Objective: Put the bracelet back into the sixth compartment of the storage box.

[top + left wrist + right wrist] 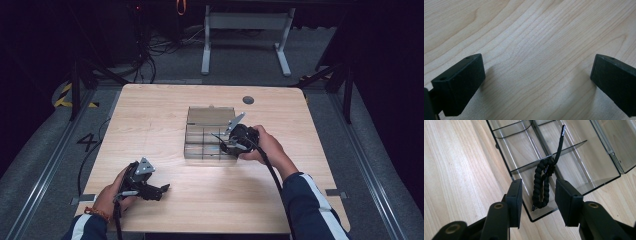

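Right gripper view: black braided cord bracelet (541, 183) lay in the clear plastic compartment box (599, 182).
Right gripper (537, 195) fingers stood open around it, untouching; left gripper (537, 75) fingers open above the wooden counter (529, 37).

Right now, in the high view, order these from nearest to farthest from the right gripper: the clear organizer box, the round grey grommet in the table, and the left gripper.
From the right gripper:
1. Clear organizer box, directly beneath its jaws at the table's middle.
2. Round grey grommet, beyond it toward the table's far edge.
3. Left gripper, away at the near left of the table.
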